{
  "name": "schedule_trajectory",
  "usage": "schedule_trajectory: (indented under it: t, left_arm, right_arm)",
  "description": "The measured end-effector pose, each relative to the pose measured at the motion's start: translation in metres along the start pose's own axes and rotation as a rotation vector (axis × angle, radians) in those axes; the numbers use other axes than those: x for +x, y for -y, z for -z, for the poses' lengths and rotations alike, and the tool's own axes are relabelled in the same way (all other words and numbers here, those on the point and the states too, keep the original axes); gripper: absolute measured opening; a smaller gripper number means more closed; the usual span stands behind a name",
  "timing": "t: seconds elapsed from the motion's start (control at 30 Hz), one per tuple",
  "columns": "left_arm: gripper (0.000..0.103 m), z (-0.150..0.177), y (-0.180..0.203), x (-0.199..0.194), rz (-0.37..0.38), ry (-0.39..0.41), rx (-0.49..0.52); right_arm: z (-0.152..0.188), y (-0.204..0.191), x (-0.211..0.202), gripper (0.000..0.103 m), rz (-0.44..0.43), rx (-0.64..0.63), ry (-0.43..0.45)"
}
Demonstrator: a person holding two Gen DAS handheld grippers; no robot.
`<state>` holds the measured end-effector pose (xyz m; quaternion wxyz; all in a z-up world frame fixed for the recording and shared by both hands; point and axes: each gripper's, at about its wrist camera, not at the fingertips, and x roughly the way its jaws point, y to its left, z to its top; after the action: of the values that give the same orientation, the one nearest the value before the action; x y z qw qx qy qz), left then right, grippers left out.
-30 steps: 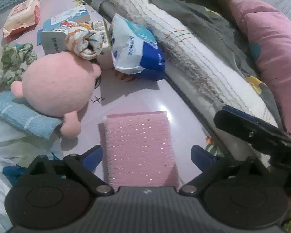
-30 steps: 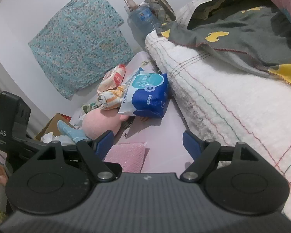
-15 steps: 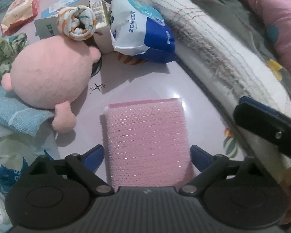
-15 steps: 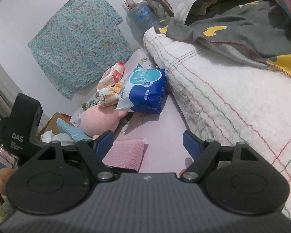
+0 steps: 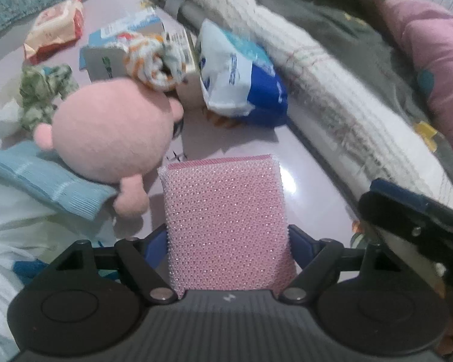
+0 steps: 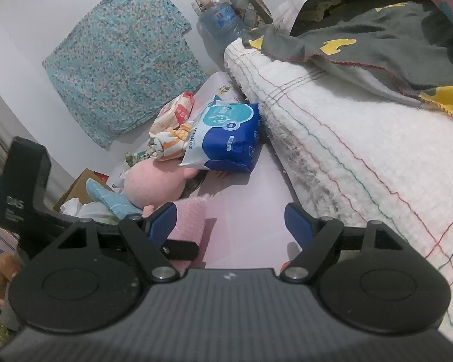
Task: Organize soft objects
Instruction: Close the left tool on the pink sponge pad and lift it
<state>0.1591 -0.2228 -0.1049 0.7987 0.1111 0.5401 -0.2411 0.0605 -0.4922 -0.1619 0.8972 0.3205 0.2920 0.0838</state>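
Blue-white pack [image 6: 226, 138] reads "ZONSEN" — left gripper [image 6: 18, 208] stamped "DAS".

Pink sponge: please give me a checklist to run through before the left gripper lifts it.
1. Sponge between the fingers of the left gripper: ok. The jaws have just been closing and the pads meet both sides.
2. Grip firm enough to lift: cannot tell.
3. Sponge free of the doll: ok, a gap shows beside the doll's hand.
4. Nothing lying on the sponge: ok.
5. Right gripper open and empty: ok.
6. Right gripper away from the sponge: ok, it is off to one side over the table.
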Motion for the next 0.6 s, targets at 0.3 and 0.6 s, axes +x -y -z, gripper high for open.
schedule_trajectory:
  t: [0.3, 0.6]
  left_arm:
    - [0.082, -0.002, 0.003, -0.045, -0.024, 0.123, -0.021]
    - [0.082, 0.006, -0.004, -0.1, -0.066, 0.246, -0.053]
  right_arm:
    - [-0.002, -0.011, -0.01, 0.079, -0.008, -0.012, 0.021]
    - [-0.002, -0.026, -0.022, 0.079, -0.039, -0.024, 0.035]
